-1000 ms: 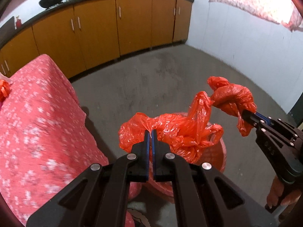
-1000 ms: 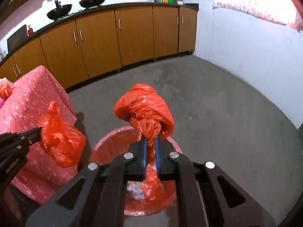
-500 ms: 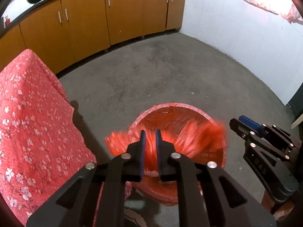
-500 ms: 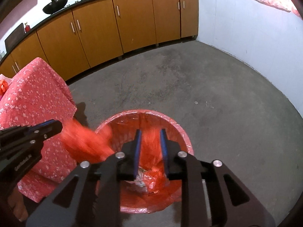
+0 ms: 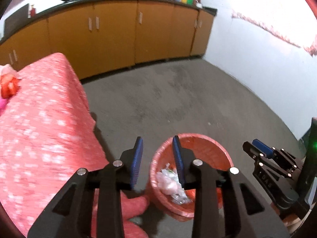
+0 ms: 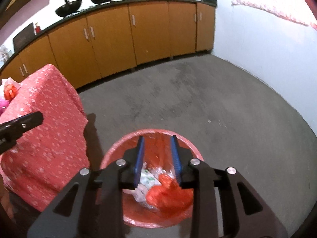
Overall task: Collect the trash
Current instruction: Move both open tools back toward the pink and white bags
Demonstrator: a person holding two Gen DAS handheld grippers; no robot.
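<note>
Left wrist view: the left gripper [image 5: 156, 160] hangs with its jaws parted and nothing between them; they have just been opening. Past the blue pads [image 5: 136, 162], at about four o'clock from centre, sits the red bin [image 5: 208, 138] on the grey floor [image 5: 178, 99], with pale crumpled wrappers [image 5: 170, 180] lying inside. The right gripper [image 5: 255, 146] shows at three o'clock, beside the bin, jaws apart and empty. At nine o'clock a pink flowered cloth [image 5: 39, 119] covers the bench, with red and pink scraps [image 5: 9, 87] on it at its far left edge. The picture is smeared, so finer detail is lost.

Right wrist view: the right gripper [image 6: 157, 158] hovers straight over the bin [image 6: 150, 131], released, its jaws having just been opening. The red bag [image 6: 168, 194] lies down in the bin at six o'clock, clear of the pads [image 6: 139, 158], resting against the white wrappers [image 6: 148, 178]. One tip of the left gripper [image 6: 33, 118] pokes in at nine o'clock, over the cloth [image 6: 49, 129].

The bag looks like thin plastic: light, soft, crumpling freely, probably a touch slippery. My read is that a bunched or knotted neck gives the surest hold, pinched firmly, since loose film would slide out. The scraps [image 6: 10, 91] on the bench look the likely next pick.
</note>
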